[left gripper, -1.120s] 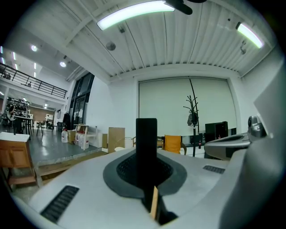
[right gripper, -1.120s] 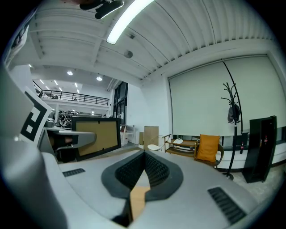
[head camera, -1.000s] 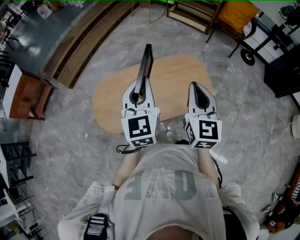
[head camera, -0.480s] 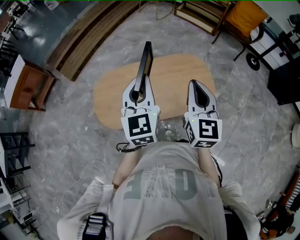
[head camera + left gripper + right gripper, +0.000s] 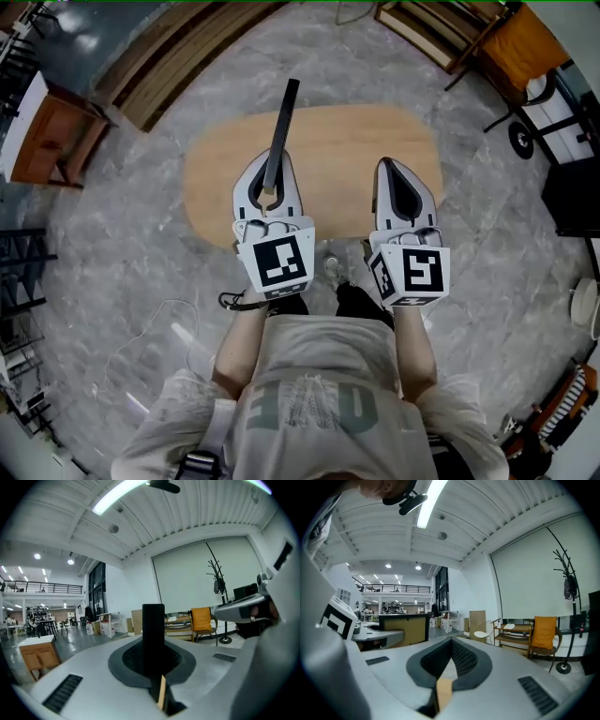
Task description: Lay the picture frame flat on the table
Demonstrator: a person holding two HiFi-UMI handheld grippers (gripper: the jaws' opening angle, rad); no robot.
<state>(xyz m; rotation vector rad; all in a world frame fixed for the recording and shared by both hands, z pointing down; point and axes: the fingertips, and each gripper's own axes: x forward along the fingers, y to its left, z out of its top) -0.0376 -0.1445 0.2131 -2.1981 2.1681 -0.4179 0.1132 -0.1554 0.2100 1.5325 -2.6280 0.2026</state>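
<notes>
In the head view my left gripper [image 5: 267, 184] is shut on the lower end of a black picture frame [image 5: 280, 129]. The frame shows edge-on and points away from me, above the oval wooden table [image 5: 349, 169]. In the left gripper view the frame [image 5: 153, 637] is a dark upright bar clamped between the jaws of the left gripper [image 5: 154, 667]. My right gripper [image 5: 394, 172] hovers over the table's near right part, shut with nothing in it. In its own view the right gripper [image 5: 450, 644] has its jaws meeting with nothing between them.
A wooden cabinet [image 5: 42, 141] and long wooden planks [image 5: 178, 56] lie at the upper left. A chair with an orange cushion [image 5: 525, 47] stands at the upper right. A black rack [image 5: 19, 281] is at the left, and a thin cable [image 5: 178, 328] lies on the marble floor.
The head view has shifted, so the table sits more centred and my feet show below it. The left gripper still holds the frame, slightly further left. The right gripper stays shut.
</notes>
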